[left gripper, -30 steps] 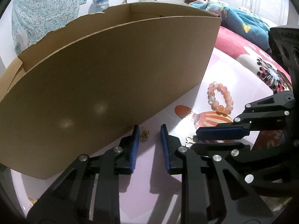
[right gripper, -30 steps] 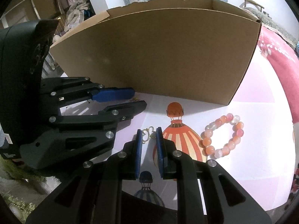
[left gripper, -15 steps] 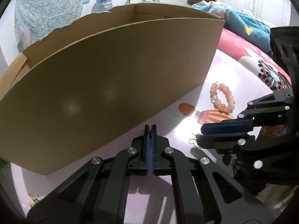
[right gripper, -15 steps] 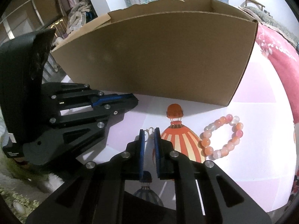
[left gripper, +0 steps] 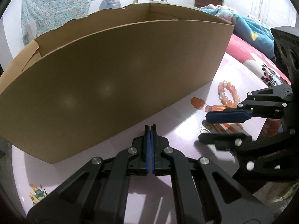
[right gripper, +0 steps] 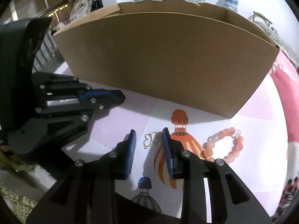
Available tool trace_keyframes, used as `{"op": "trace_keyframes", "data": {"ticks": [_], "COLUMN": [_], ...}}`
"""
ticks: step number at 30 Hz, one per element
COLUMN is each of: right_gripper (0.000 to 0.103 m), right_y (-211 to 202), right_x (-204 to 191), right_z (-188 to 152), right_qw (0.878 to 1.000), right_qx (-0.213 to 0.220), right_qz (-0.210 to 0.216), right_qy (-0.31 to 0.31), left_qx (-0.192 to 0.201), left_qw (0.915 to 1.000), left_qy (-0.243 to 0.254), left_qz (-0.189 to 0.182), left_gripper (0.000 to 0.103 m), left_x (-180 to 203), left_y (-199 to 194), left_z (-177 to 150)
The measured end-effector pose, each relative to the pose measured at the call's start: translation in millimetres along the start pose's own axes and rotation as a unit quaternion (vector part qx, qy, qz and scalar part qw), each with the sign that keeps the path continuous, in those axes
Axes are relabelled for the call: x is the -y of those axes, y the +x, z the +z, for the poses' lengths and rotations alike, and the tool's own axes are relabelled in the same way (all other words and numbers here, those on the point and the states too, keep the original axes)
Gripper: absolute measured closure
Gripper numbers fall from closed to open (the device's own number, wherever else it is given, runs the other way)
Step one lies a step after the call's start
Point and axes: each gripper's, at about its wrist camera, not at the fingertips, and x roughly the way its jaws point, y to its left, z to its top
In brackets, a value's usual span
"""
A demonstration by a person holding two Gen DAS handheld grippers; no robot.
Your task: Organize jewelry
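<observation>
A small silver butterfly-shaped earring [right gripper: 151,139] lies on the pink sheet between the open fingers of my right gripper [right gripper: 148,140]; it also shows in the left wrist view [left gripper: 205,128]. An orange-pink bead bracelet [right gripper: 224,145] lies to the right, also in the left wrist view [left gripper: 228,95]. My left gripper [left gripper: 150,128] is shut, lifted near the front wall of the open cardboard box [left gripper: 112,78]; a small gold earring went between its pads earlier and is hidden now. The box [right gripper: 168,59] stands behind both grippers.
The surface is a pink bedsheet [right gripper: 214,183] printed with hot-air balloons. A red floral blanket [left gripper: 257,63] and blue bedding [left gripper: 243,24] lie to the right. A patterned cloth [left gripper: 56,5] hangs on the back wall.
My left gripper closed where the gold earring lay and lifted. My right gripper, nearly shut around the silver earring, has opened; the earring lies on the sheet.
</observation>
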Motion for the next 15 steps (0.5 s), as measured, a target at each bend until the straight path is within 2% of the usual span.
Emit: {"op": "trace_keyframes", "data": {"ticks": [2,15], "right_gripper": [0.087,0.088], "right_y": [2.0,-5.6], "right_x": [3.4,10.1], "right_z": [2.8,-0.6], "right_qw": [1.0,1.0], "right_qx": [-0.004,0.0], "right_qz": [0.001,0.009], "right_qy": [0.001,0.014], "left_qx": [0.001,0.008], "left_qw": [1.0,0.9999], "left_qy": [-0.004,-0.008], "left_qz": [-0.001,-0.001], "left_gripper": [0.102,0.103], "left_x": [-2.4,-9.5], "left_y": [-0.4,-6.1], "left_z": [-1.0,-2.8]}}
